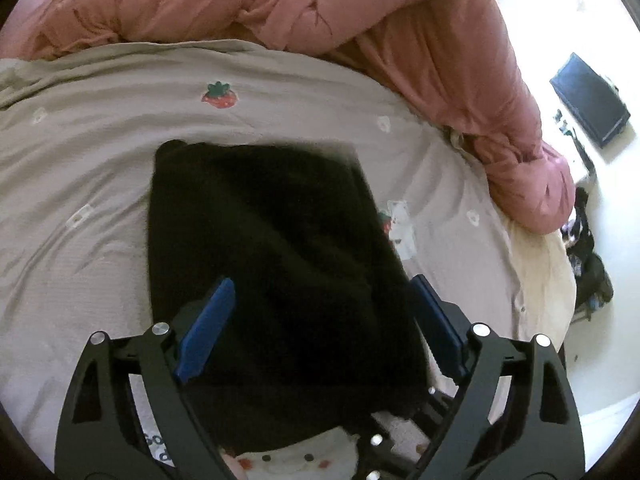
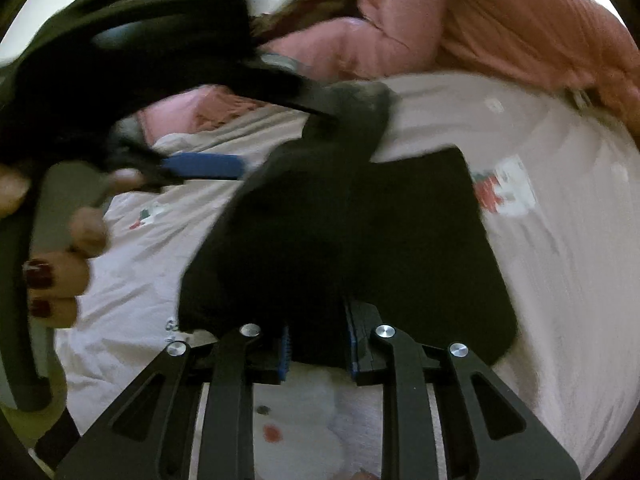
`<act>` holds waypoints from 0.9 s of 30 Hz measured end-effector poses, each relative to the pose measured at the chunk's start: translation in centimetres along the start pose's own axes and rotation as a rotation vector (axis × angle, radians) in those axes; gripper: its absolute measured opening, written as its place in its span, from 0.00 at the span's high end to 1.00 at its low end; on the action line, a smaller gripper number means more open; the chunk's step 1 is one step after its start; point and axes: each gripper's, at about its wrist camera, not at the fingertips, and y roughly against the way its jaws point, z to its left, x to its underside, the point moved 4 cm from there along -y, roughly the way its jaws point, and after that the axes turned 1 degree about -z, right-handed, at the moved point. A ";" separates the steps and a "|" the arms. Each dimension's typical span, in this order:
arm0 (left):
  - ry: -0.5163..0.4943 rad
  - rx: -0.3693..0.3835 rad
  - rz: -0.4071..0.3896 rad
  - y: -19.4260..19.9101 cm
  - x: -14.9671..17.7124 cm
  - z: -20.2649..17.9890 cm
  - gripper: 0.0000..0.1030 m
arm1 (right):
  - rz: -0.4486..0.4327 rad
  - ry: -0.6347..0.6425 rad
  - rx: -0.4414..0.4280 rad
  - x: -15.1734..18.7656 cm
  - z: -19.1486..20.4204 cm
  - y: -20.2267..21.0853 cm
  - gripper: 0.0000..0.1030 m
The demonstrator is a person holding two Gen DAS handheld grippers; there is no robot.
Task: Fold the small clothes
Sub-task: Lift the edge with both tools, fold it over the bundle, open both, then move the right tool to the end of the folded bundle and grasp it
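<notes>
A black garment (image 1: 272, 264) lies folded into a rough rectangle on the beige strawberry-print sheet (image 1: 80, 208). My left gripper (image 1: 322, 280) is open wide above the garment's near end, one blue pad on each side, neither touching it. In the right wrist view the same garment (image 2: 360, 240) runs up to my right gripper (image 2: 318, 332). Its blue pads stand narrowly apart with the cloth's near edge between them. Cloth hides the tips, and blur hides whether they press. A hand (image 2: 60, 280) holds the left gripper's handle at the left, and one of its blue pads (image 2: 204, 166) shows.
A bunched pink quilt (image 1: 360, 20) lies along the far side of the bed and down its right edge. Beyond that edge is pale floor with a flat black item (image 1: 588, 100) and a dark heap (image 1: 588, 264). Sheet lies bare to the garment's left.
</notes>
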 end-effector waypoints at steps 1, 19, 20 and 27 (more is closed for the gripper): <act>0.010 0.002 -0.010 0.2 0.1 0.2 0.21 | 0.021 -0.044 -0.009 0.2 -0.9 -0.1 0.62; -0.082 -0.237 -0.054 1.2 4.3 4.5 0.21 | 0.020 -0.130 -0.110 -0.4 -4.0 4.7 0.32; -0.096 -0.245 -0.057 1.4 4.4 4.3 0.21 | 0.020 -0.138 -0.118 -0.7 -4.1 4.8 0.32; -0.142 -0.285 -0.062 1.4 4.7 4.2 0.21 | 0.054 -0.157 -0.167 -4.1 -4.3 3.9 0.31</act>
